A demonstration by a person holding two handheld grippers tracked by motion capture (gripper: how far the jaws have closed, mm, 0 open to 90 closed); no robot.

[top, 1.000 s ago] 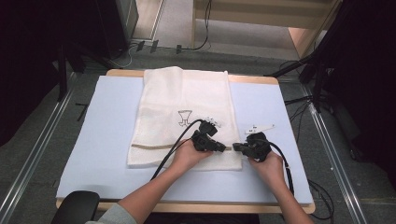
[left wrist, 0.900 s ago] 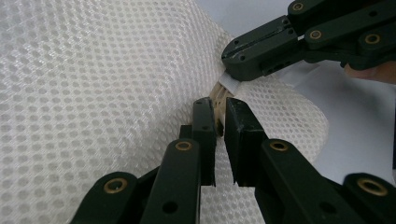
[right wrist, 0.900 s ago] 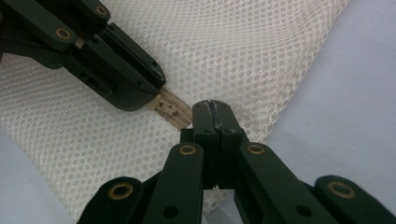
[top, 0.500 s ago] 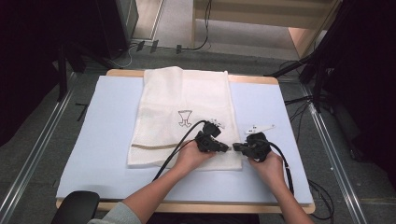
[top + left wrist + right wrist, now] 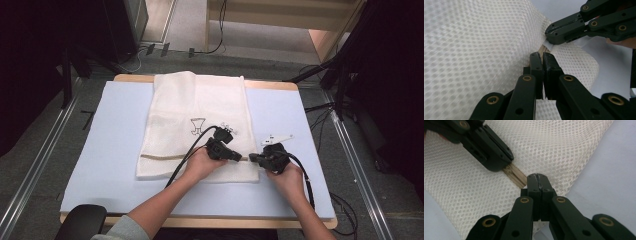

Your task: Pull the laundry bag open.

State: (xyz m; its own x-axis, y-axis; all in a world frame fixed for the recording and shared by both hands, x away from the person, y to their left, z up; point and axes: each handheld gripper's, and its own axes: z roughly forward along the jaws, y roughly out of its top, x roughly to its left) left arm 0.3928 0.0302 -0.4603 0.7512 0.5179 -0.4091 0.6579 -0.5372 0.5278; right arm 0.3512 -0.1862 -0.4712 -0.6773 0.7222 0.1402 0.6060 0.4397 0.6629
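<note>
Both hands bunch over the mesh bag (image 5: 195,120), so its near edge is covered. The small black print (image 5: 198,125) is too tiny to read. Left gripper (image 5: 542,55) jaws hide whatever sits between them.

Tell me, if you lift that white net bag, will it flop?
Probably floppy: the white mesh laundry bag lies flat and bulges softly beside the left hand-held gripper. Likely light, since it is thin, open netting. It should not roll away.

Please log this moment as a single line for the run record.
scene: white mesh laundry bag flat on pale blue mat | left tool: shut on tan zipper | right tool: shut at zipper end, near bag's edge
</note>
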